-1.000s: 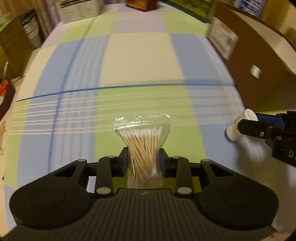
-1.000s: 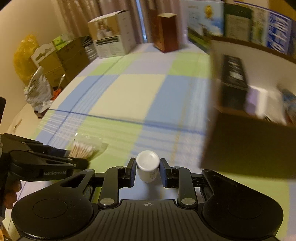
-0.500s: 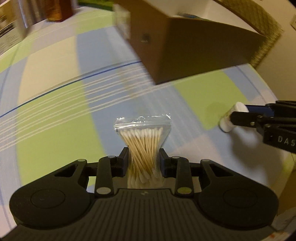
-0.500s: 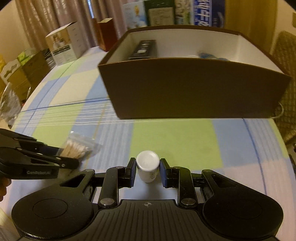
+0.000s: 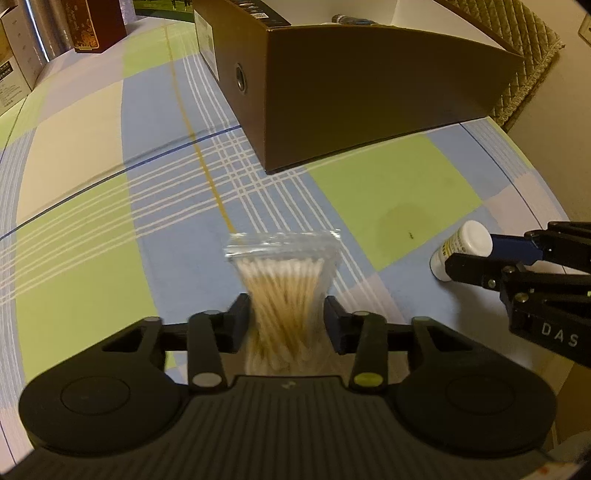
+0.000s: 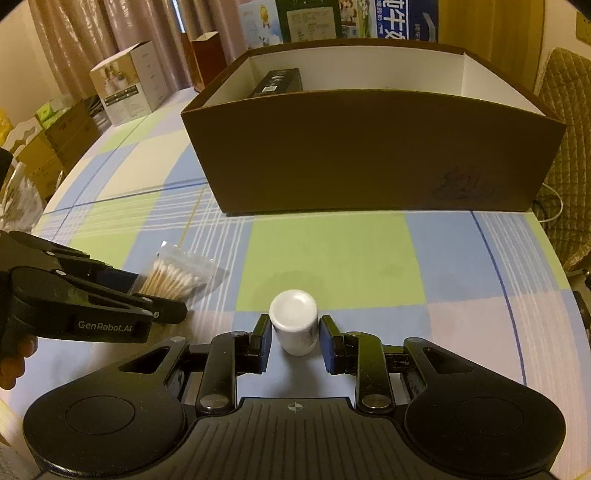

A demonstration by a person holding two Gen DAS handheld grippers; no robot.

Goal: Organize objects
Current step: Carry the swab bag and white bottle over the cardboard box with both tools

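Observation:
My left gripper (image 5: pixel 287 314) is shut on a clear zip bag of cotton swabs (image 5: pixel 284 280), held low over the checked tablecloth (image 5: pixel 388 199). My right gripper (image 6: pixel 295 328) is shut on a small white bottle (image 6: pixel 293 314) with a white cap. Seen from the left wrist, the bottle (image 5: pixel 463 245) and right gripper (image 5: pixel 476 254) are off to the right. Seen from the right wrist, the left gripper (image 6: pixel 151 295) and swab bag (image 6: pixel 177 275) are at the left. An open brown box (image 6: pixel 369 155) stands just ahead of both grippers, with a black carton (image 6: pixel 277 83) inside.
The brown box (image 5: pixel 369 92) has a round hole in its side wall. Cardboard boxes (image 6: pixel 129 88) and a dark red box (image 5: pixel 98 26) stand at the far side. A quilted chair (image 6: pixel 565 147) is beyond the table's right edge. A hand (image 6: pixel 11 365) holds the left gripper.
Both views have swung right, toward the brown box, which now fills the space ahead. Each gripper has kept its hold, the left on the swab bag and the right on the bottle.

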